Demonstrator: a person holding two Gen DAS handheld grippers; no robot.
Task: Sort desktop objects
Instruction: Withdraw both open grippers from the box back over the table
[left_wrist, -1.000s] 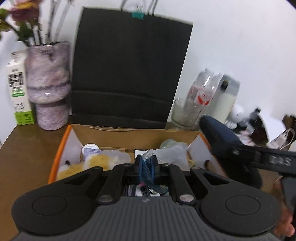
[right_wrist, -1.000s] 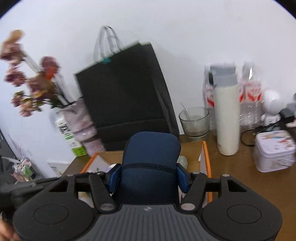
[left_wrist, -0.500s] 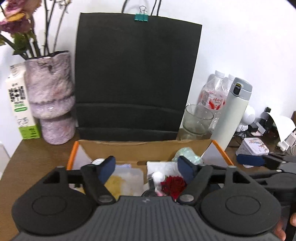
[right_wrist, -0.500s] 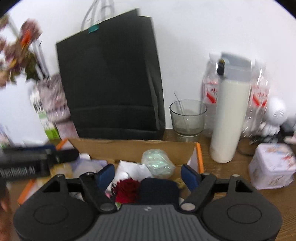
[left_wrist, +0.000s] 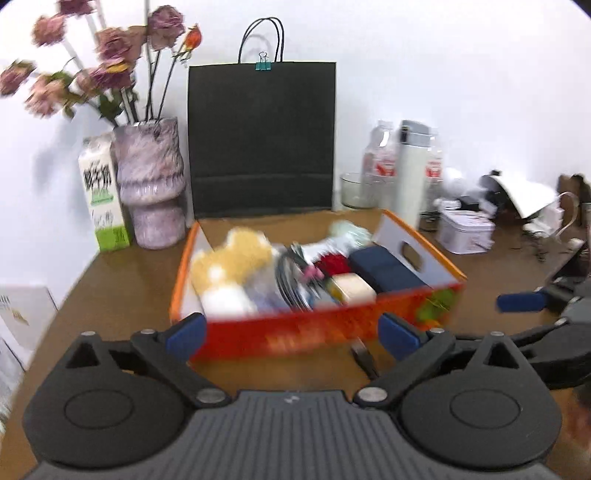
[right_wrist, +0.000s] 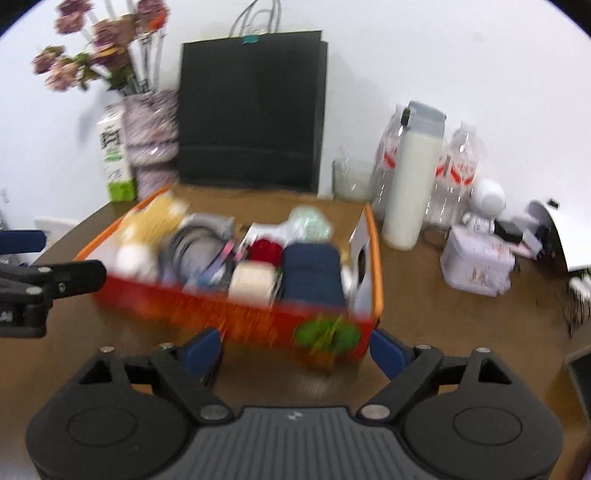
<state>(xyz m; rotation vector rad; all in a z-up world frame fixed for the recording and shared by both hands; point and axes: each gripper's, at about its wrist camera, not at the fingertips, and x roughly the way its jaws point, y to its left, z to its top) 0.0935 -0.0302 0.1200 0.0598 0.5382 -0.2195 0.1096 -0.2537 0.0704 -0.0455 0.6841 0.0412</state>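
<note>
An orange cardboard box (left_wrist: 317, 328) stands on the brown table, also in the right wrist view (right_wrist: 236, 317). It holds a navy case (left_wrist: 384, 267), a yellow plush toy (left_wrist: 236, 258), a red item (left_wrist: 332, 263), a cream block (left_wrist: 352, 288) and coiled cable. The navy case (right_wrist: 312, 273) lies at the box's right end. My left gripper (left_wrist: 291, 338) is open and empty in front of the box. My right gripper (right_wrist: 295, 350) is open and empty, just before the box's right front corner. Both views are blurred.
A black paper bag (left_wrist: 262, 140) stands behind the box. A purple vase (left_wrist: 149, 184) and milk carton (left_wrist: 101, 199) are at the left. A white flask (right_wrist: 413, 177), bottles, a glass (right_wrist: 349, 181) and a tin (right_wrist: 478, 260) are at the right.
Both grippers have opened and pulled back from above the box. The left let go of its small item; the right released the navy case, which now lies in the box.
</note>
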